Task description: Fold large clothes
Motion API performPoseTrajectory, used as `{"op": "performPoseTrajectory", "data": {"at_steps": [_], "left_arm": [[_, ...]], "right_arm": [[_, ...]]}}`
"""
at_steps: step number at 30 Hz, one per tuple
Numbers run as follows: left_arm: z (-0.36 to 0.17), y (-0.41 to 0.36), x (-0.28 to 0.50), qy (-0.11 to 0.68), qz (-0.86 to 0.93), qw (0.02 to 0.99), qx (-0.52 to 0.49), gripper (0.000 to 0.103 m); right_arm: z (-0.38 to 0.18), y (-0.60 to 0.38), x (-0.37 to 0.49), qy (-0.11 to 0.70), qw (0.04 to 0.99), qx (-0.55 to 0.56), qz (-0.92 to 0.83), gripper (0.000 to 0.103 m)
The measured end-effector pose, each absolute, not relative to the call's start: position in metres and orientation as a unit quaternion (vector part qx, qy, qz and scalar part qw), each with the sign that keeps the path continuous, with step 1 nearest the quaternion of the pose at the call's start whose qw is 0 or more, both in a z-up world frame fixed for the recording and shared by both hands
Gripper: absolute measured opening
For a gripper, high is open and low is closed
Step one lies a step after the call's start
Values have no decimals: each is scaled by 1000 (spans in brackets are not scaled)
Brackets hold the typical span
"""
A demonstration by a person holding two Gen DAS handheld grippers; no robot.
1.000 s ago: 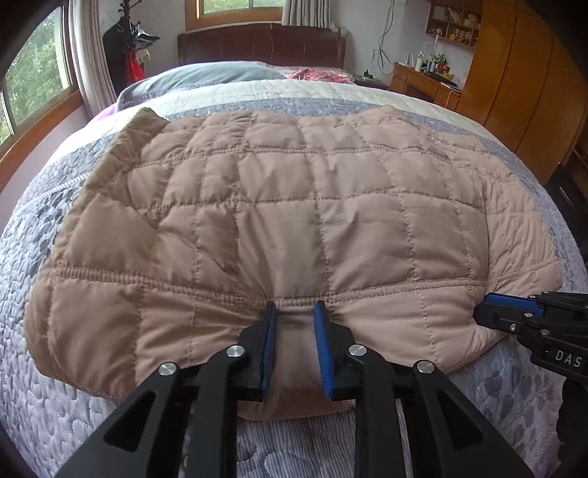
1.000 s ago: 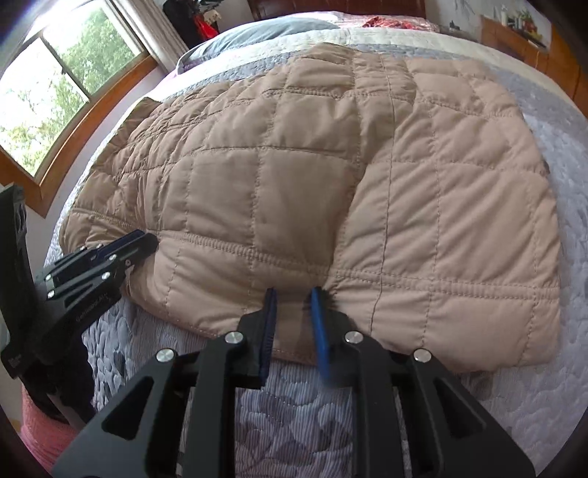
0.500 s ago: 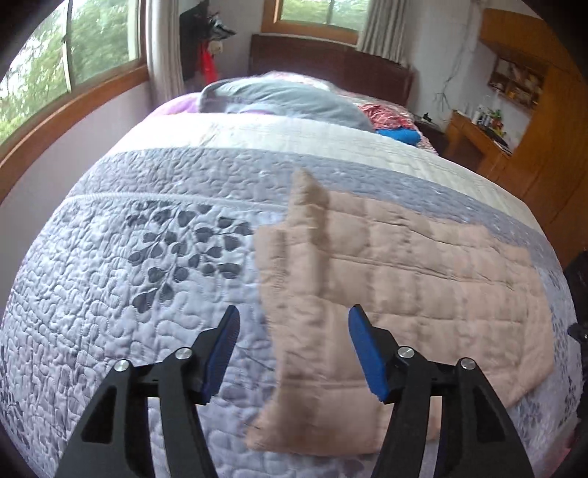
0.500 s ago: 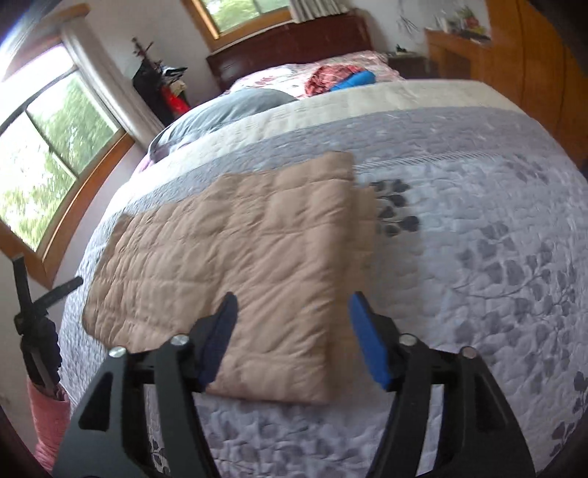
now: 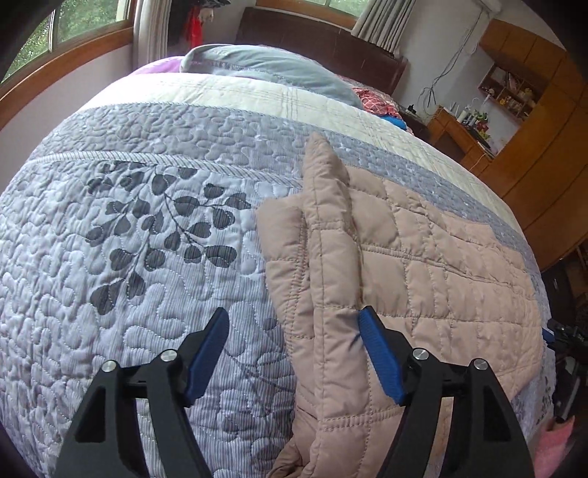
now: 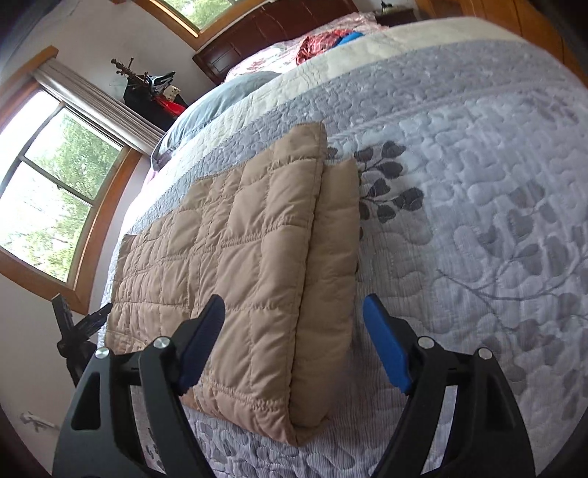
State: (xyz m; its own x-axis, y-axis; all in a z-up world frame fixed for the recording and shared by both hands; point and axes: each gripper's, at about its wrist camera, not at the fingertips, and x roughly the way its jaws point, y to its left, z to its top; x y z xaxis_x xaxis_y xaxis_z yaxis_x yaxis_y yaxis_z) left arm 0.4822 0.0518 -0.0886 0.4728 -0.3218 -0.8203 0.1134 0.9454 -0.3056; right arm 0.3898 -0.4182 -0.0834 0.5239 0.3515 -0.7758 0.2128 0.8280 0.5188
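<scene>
Over the folded jacket (image 5: 422, 264), both grippers' fingers (image 5: 207, 353) are opening, empty; no legible writing.

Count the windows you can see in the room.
2: one window on the side wall beside the bed, one window above the headboard. Others may be hidden.

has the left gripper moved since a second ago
Yes. The left gripper has swung left, off the middle of the tan jacket hem to its left end, over bare bedspread, jaws opening.
</scene>
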Motion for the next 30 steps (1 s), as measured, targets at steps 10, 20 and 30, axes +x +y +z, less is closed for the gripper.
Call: {"op": "performPoseTrajectory", "data": {"at_steps": [10, 20, 30], "left_arm": [[-102, 42, 499, 511, -143, 840, -110, 78], [-129, 40, 518, 530, -185, 810, -168, 82], [-124, 17, 509, 512, -189, 818, -181, 29]], "right_arm": [[-102, -420, 400, 500, 807, 309, 55, 80], [-125, -418, 414, 506, 789, 338, 84, 80], [-111, -400, 421, 489, 798, 332, 118, 22]]}}
